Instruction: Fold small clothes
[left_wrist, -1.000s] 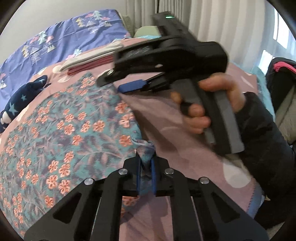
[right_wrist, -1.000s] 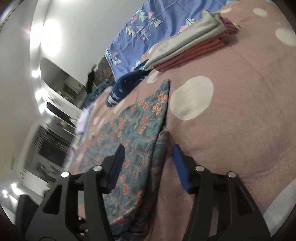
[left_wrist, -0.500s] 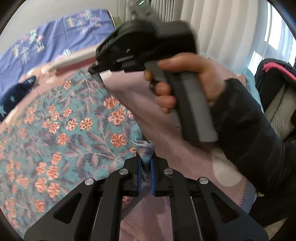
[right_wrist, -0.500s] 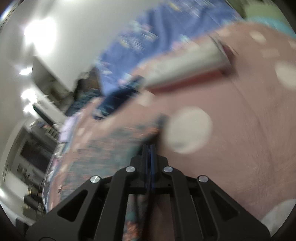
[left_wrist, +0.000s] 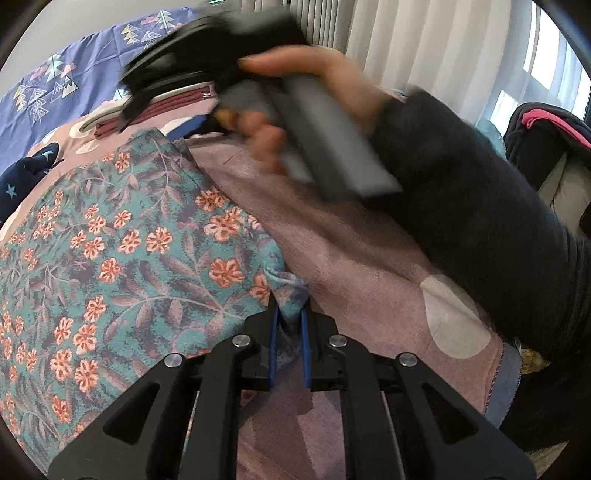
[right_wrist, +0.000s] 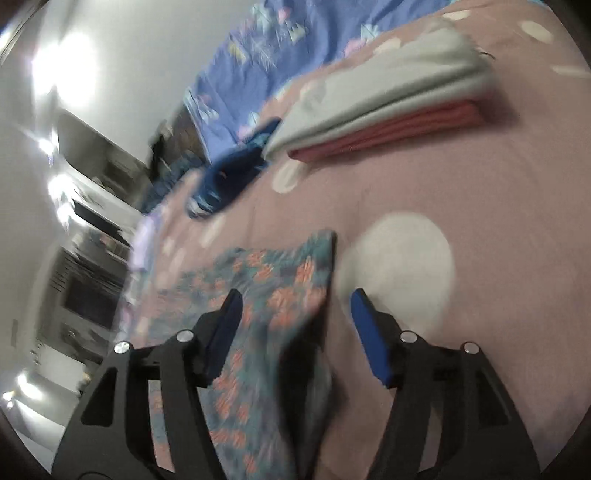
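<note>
Floral cloth (left_wrist: 122, 251) lying flat on the pink dotted bed (left_wrist: 369, 280), long axis running 7 to 1 o'clock in left wrist view, far corner pointing twd folded stack (right_wrist: 380, 122). Left tool (left_wrist: 289, 332) pinching the cloth's near corner, pads nearly together, angled steeply down. Right tool (right_wrist: 295, 325) has just been opening; jaws abt half apart, straddling cloth's edge w/o pressing. Right hand (left_wrist: 314, 99) gripping its handle at 12 o'clock, blurred, dark sleeve (left_wrist: 480, 206) trailing to 3.

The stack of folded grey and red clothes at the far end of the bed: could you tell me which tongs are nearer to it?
Right. The right tongs hover just short of the stack of folded grey and red clothes; the left tongs sit farther back.
</note>
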